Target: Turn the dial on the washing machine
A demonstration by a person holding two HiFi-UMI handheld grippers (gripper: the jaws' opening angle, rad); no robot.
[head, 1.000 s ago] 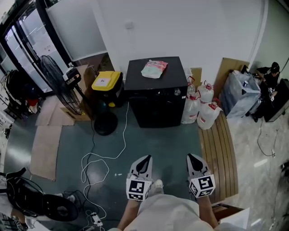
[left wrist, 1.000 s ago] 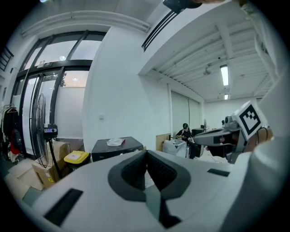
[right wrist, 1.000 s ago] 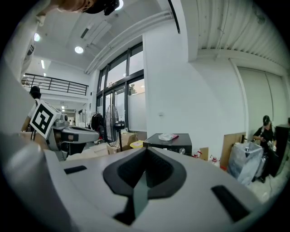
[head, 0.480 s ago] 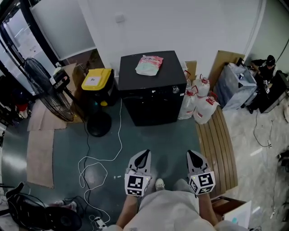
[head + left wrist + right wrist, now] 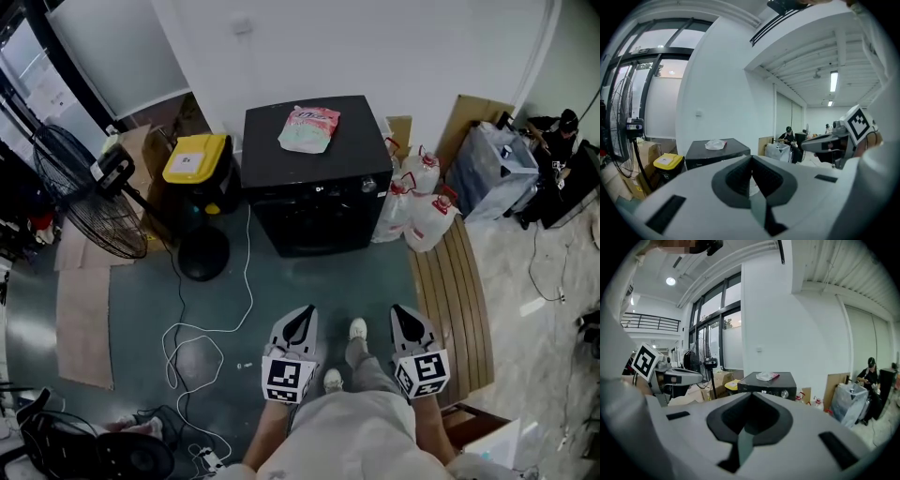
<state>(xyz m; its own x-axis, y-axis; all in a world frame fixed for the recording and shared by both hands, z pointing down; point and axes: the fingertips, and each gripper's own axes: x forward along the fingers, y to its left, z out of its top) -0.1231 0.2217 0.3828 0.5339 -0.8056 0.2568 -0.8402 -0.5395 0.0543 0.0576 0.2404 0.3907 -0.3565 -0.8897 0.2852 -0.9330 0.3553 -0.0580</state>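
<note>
The black washing machine [image 5: 314, 178] stands against the white wall, several steps ahead of me. Its small silver dial [image 5: 368, 186] sits at the right end of the front panel and also shows in the right gripper view as the dial [image 5: 785, 393]. A pink and white bag [image 5: 309, 128] lies on the lid. My left gripper [image 5: 303, 317] and right gripper [image 5: 400, 314] are held side by side low in the head view, both pointing at the machine and far short of it. Each is shut with nothing between its jaws, as the left gripper [image 5: 752, 160] and right gripper [image 5: 751, 397] show in their own views.
A yellow-lidded bin [image 5: 195, 159] and a floor fan [image 5: 89, 202] stand left of the machine. A white cable [image 5: 211, 323] loops over the floor. Water jugs [image 5: 417, 211] and a slatted wooden bench [image 5: 459, 300] are at the right. A person [image 5: 562, 127] sits far right.
Both grippers and my view have come closer to the washing machine, which now looks larger. A foot has stepped forward between the grippers. Both stay shut.
</note>
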